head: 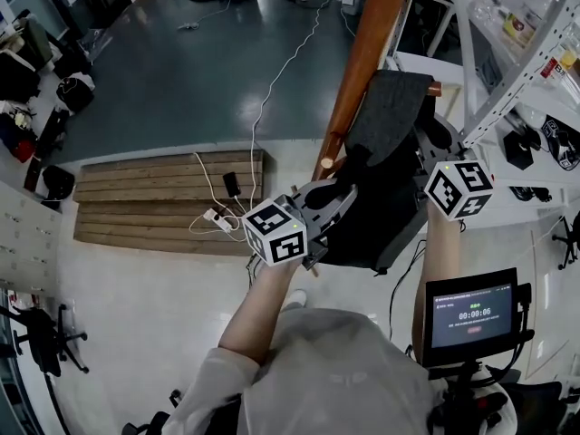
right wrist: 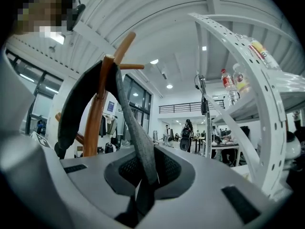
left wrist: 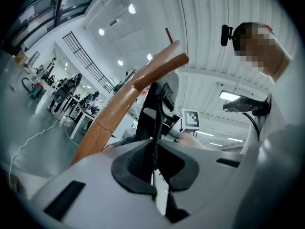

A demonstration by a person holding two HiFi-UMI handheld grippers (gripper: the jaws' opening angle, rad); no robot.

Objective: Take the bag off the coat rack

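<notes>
A dark bag (head: 385, 220) hangs on the wooden coat rack (head: 362, 53) just in front of me, its top flap against the pole. My left gripper (head: 328, 202) reaches in from the left side of the bag. In the left gripper view my left gripper (left wrist: 155, 168) is shut on a thin black strap (left wrist: 155, 128), with the coat rack (left wrist: 119, 104) behind it. My right gripper (head: 437, 166) is at the bag's right side. In the right gripper view my right gripper (right wrist: 143, 175) is shut on a grey strap (right wrist: 131, 113) that runs up over a peg of the coat rack (right wrist: 97, 113).
A white metal shelf (head: 521, 71) with bottles (right wrist: 238, 82) stands close on the right. A wooden pallet (head: 163, 198) with a power strip and cables lies on the floor at the left. A small screen (head: 471, 315) is at lower right.
</notes>
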